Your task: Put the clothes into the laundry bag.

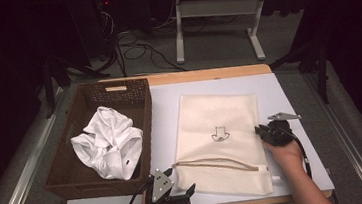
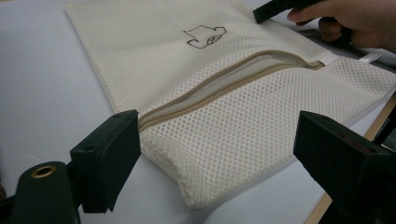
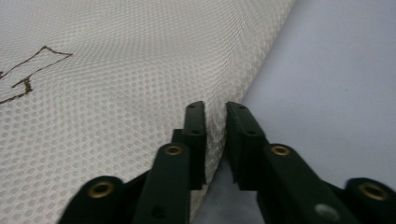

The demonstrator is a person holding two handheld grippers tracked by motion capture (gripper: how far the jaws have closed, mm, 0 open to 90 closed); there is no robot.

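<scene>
A flat cream mesh laundry bag (image 1: 220,141) with a tan zipper lies on the white table (image 1: 167,113), just beside a brown woven basket (image 1: 75,142). A crumpled white cloth (image 1: 108,141) sits in the basket. The left gripper (image 1: 178,195) is near the bag's front corner, on the basket side. Its fingers (image 2: 109,161) are wide apart and hold nothing. The right gripper (image 1: 267,133) is at the bag's far edge from the basket. Its fingers (image 3: 196,135) pinch that mesh edge.
</scene>
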